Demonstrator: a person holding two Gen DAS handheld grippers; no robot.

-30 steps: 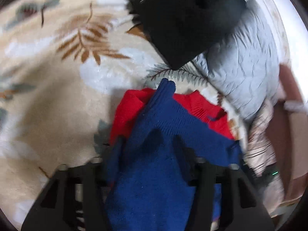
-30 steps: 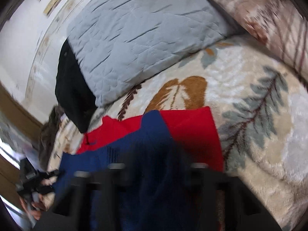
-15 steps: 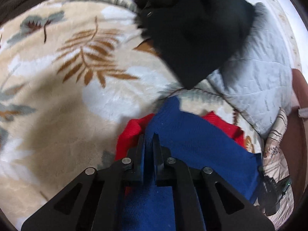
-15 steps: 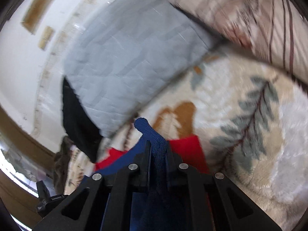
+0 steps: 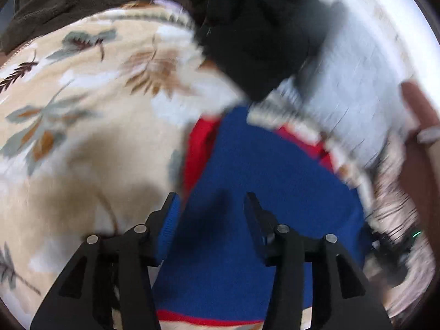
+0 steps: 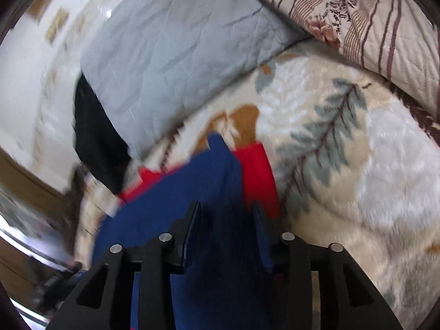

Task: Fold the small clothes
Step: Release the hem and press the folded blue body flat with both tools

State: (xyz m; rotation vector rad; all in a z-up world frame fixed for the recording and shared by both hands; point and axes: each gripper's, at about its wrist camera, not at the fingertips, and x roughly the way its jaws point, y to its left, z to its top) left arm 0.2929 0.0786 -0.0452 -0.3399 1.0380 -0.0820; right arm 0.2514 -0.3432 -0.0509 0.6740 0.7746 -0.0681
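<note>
Lying low at centre frame in both views, the blue knit garment (image 5: pixel 264 170) covers a red garment (image 5: pixel 199 148) on the leaf-patterned blanket (image 5: pixel 82 126), beneath the spread-apart left gripper (image 5: pixel 211 206) and right gripper (image 6: pixel 226 214), with a grey quilted pillow (image 6: pixel 176 63) and black cloth (image 5: pixel 255 33) toward the top.

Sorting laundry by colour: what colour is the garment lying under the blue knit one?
Red: the red garment peeks out beneath the blue knit garment, clearest in the right wrist view.

No legible text, label, brand, number or sign on any fabric or surface.
</note>
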